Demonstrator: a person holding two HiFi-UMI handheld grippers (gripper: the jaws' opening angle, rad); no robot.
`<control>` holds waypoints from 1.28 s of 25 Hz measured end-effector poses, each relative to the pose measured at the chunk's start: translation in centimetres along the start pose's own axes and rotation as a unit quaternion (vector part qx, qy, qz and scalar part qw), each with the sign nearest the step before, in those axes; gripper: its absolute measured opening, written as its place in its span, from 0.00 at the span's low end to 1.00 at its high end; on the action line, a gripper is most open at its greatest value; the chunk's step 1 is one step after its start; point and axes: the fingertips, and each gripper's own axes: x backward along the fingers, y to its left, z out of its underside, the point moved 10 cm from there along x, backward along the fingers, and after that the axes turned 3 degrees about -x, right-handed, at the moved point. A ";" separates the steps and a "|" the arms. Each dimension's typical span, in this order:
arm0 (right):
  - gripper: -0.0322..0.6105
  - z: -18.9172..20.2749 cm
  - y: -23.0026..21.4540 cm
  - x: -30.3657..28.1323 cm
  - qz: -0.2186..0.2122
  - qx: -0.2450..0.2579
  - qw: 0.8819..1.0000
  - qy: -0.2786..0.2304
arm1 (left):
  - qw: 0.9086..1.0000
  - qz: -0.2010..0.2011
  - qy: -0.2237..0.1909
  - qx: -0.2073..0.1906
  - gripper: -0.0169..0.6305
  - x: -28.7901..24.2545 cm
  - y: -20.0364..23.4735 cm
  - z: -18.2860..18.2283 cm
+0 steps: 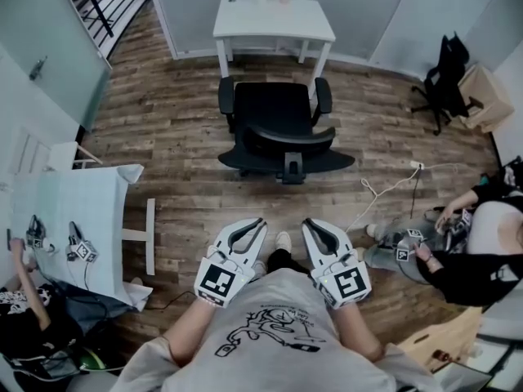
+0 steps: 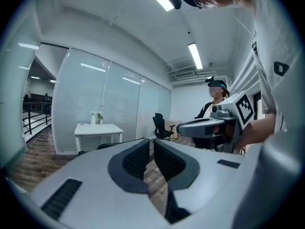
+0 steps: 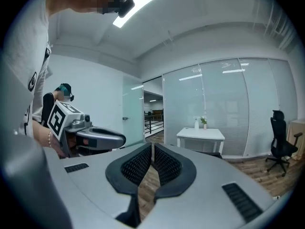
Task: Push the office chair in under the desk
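A black office chair [image 1: 278, 129] stands on the wood floor just in front of the white desk [image 1: 273, 19], its backrest toward me and its seat pulled out from under the desk. My left gripper [image 1: 257, 222] and right gripper [image 1: 309, 224] hang side by side near my chest, well short of the chair. Both are shut with nothing between the jaws. The left gripper view shows the desk [image 2: 97, 129] far off, past the shut left gripper [image 2: 151, 143]. The right gripper view shows the desk [image 3: 201, 134] beyond the shut right gripper [image 3: 152, 147].
A second black chair [image 1: 444, 80] stands by a cardboard box at the far right. A person [image 1: 466, 243] sits on the floor at right, with a white cable [image 1: 384, 190] running across the boards. A pale table [image 1: 73, 219] with grippers on it stands at left.
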 end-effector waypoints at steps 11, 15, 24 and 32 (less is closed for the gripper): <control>0.11 1.6 -6.7 -3.3 0.013 0.106 0.992 0.067 | 0.979 -0.012 0.114 -0.170 0.18 -6.7 3.2 3.4; 0.12 3.4 -9.4 -5.2 0.011 0.149 0.982 0.113 | 0.965 -0.007 0.163 -0.207 0.20 -10.0 5.2 5.1; 0.27 8.4 -14.5 -10.6 -0.032 0.278 0.934 0.222 | 0.882 0.017 0.306 -0.359 0.27 -16.2 8.9 11.2; 0.37 14.0 -18.7 -13.9 -0.072 0.348 0.878 0.322 | 0.822 0.033 0.381 -0.422 0.32 -19.4 11.0 16.0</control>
